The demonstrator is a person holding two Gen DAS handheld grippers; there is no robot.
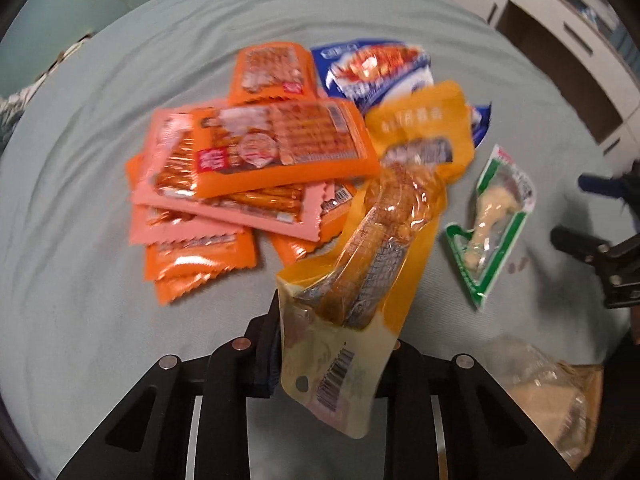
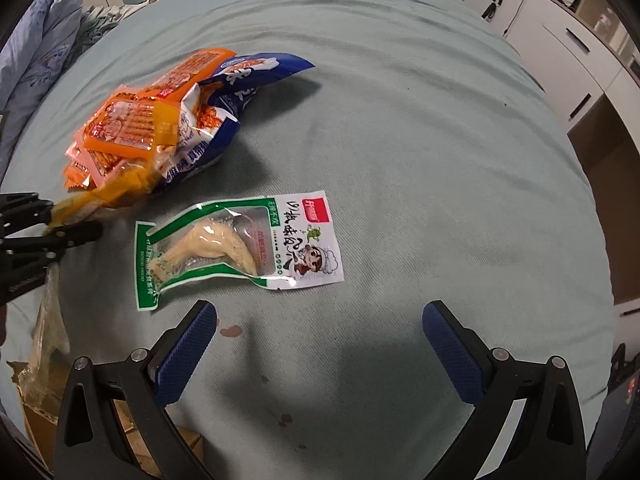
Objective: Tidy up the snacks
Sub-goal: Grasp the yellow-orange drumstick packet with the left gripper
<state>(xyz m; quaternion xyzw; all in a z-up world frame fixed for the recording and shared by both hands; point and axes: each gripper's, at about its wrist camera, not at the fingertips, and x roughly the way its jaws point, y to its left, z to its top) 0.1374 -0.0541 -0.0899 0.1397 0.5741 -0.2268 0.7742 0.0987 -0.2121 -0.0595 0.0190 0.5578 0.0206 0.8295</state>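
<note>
Now the left gripper (image 1: 332,344) pinches the yellow packet (image 1: 384,216) (probably to sort it); the right gripper (image 2: 320,344) is spread wide above the green packet (image 2: 240,244).

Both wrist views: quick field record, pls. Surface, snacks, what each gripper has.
surface: grey-green cloth
pile: orange packets stacked, blue bag behind them
loose item: green-edged packet, flat on the cloth, apart from the pile
left gripper: shut on yellow packet, its far end at the pile
right gripper: open, nothing between its fingers, just short of the green-edged packet
</note>
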